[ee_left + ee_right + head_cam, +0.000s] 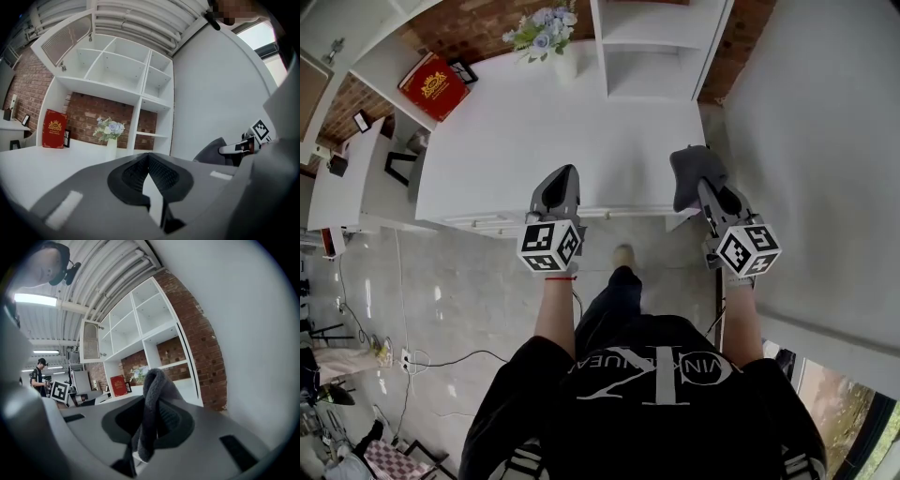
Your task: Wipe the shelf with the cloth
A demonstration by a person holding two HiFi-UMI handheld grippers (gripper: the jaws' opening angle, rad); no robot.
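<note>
Reach comes first: the right gripper [706,194], jaws clamped on the dark grey knitted cloth [689,172] over the near right corner of the white countertop [534,141], should carry it to the white open shelf unit [661,44] and press it flat, while the left gripper [566,172], jaws together on nothing, is best held aside.

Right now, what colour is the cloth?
Dark grey. The cloth shows best in the right gripper view.
</note>
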